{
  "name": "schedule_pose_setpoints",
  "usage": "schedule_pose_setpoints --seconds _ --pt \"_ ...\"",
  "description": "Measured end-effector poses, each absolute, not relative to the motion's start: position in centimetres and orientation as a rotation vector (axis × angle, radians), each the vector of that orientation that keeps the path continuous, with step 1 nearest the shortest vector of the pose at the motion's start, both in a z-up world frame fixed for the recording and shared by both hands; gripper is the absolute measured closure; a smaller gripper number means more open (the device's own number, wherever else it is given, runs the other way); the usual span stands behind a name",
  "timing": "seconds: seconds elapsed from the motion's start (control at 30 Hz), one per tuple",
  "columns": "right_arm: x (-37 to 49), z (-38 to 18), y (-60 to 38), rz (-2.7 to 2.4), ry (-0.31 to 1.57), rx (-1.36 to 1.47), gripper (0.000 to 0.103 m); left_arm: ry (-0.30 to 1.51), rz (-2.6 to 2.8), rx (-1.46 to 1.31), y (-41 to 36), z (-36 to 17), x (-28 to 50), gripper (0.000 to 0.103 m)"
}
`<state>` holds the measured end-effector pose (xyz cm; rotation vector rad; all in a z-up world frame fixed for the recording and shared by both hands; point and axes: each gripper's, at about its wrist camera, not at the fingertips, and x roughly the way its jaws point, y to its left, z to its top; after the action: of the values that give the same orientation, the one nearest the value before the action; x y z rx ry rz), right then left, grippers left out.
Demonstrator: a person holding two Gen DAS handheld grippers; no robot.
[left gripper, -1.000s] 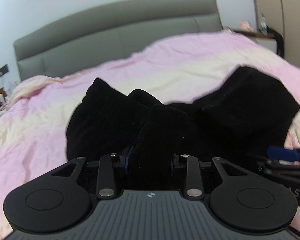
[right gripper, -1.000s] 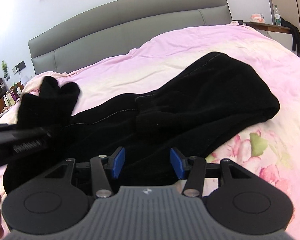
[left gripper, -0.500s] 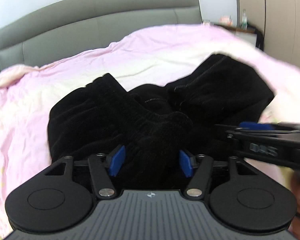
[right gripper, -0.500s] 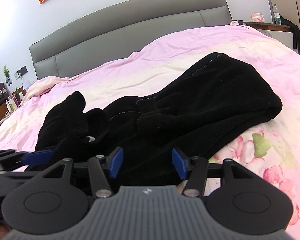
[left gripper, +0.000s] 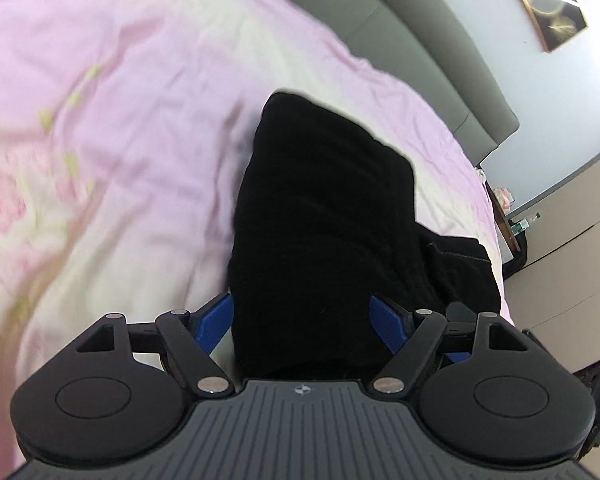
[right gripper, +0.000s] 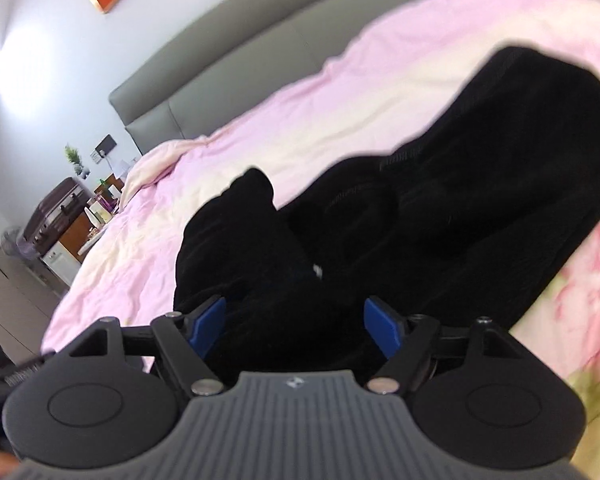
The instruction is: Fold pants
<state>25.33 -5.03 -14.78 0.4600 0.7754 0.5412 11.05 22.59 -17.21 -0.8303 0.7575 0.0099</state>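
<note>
left wrist: left gripper (left gripper: pixel 302 320) rolled, jaws opening around black pants (left gripper: pixel 324 216) | right gripper (right gripper: pixel 296 322) opening over pants

Bright, even daylight; both fisheye views motion-blurred, edges warped.

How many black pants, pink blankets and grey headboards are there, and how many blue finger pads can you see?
Black pants: 1
Pink blanket: 1
Grey headboard: 1
Blue pads, counting both wrist views: 4
Total: 7
</note>
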Motion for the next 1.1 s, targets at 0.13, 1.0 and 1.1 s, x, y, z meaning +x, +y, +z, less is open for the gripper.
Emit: schedule_pose_setpoints --seconds 0.13,1.0,1.1 --pt "27.4 -16.4 -4.5 0.496 0.876 0.574 0.029 0.804 -0.005 -0.914 22.3 -19.6 11.7 0.013" --pt "24.3 -15.3 -1.3 0.552 0.766 0.137 0.050 0.891 -0.006 -0.649 21.5 -17.3 11.8 0.051" --pt "22.0 -12.8 -0.3 0.501 0.597 -0.031 0.050 0.870 0.045 -0.548 20.7 -15.1 11.3 0.051"
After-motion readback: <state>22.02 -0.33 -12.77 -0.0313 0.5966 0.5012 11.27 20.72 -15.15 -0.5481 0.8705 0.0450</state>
